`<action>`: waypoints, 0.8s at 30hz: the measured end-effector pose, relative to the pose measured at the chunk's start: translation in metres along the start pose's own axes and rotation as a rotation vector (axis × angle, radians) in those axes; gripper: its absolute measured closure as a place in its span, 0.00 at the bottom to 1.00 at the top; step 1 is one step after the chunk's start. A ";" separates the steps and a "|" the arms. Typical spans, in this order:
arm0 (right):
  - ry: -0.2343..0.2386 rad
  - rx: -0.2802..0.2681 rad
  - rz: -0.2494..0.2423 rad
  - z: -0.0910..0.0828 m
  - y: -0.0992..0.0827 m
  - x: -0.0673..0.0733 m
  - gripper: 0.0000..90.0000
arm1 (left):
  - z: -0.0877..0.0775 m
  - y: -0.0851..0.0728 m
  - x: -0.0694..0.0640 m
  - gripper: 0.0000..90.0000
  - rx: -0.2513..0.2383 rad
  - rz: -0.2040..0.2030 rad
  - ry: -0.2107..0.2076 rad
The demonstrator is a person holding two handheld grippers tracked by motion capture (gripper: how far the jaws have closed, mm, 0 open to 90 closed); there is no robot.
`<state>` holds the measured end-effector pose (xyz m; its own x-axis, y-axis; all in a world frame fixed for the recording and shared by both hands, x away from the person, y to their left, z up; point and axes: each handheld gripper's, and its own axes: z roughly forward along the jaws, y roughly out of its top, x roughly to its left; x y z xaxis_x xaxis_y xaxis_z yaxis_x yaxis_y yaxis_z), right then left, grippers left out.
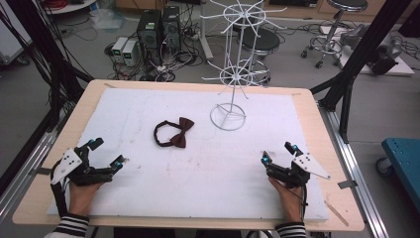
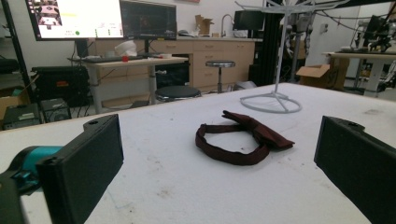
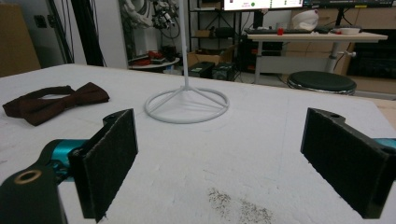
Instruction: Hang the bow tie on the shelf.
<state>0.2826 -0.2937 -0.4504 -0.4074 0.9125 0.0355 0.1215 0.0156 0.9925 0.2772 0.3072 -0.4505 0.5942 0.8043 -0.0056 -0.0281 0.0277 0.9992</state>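
Setting: a light wooden table is carrying a white foam mat that is covering most of its top.

Bow tie: a dark brown fabric bow tie with a looped neck strap is lying flat on the mat, a little left of the middle. In the left gripper view it is sitting ahead, between the two jaws and well apart from them. In the right gripper view it is lying far off toward the left edge.

Stand: a white wire display stand with a round ring base and spoked tiers of hooks is standing upright on the far part of the mat, just right of the bow tie and not touching it.

Left gripper: the black two-jaw left gripper is resting near the mat's front left corner, held by a hand in a striped sleeve. Its jaws are standing wide apart, gripping nothing.

Right gripper: the black two-jaw right gripper is sitting near the front right of the mat, held by the other hand. Its jaws are also spread wide, holding nothing.

Surface marks: a patch of dark specks is showing on the mat between the right gripper's jaws.
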 end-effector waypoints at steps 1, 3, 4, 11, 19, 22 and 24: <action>-0.001 -0.001 0.001 0.000 0.000 0.000 0.12 | 0.000 0.000 0.000 0.02 0.000 0.000 0.000; -0.001 0.001 0.004 0.000 0.000 0.000 0.12 | 0.001 0.007 0.000 0.02 0.027 0.008 -0.014; 0.000 -0.001 0.001 0.000 0.000 0.000 0.12 | 0.001 0.007 0.000 0.02 0.027 0.008 -0.014; 0.000 -0.002 0.000 0.000 0.000 0.000 0.12 | 0.009 0.029 0.004 0.02 0.079 0.030 -0.036; 0.000 0.000 0.000 0.000 0.000 0.000 0.12 | 0.020 0.049 0.006 0.02 0.137 0.045 -0.061; 0.001 -0.001 0.000 0.000 0.000 0.000 0.12 | 0.030 0.058 0.005 0.02 0.188 0.046 -0.082; -0.001 0.001 0.006 0.000 0.000 0.000 0.12 | 0.033 0.060 0.005 0.02 0.201 0.053 -0.086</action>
<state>0.2823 -0.2938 -0.4504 -0.4057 0.9131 0.0409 0.1247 0.0109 0.9921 0.3050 0.2934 -0.3894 0.6628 0.7477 0.0414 0.0949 -0.1387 0.9858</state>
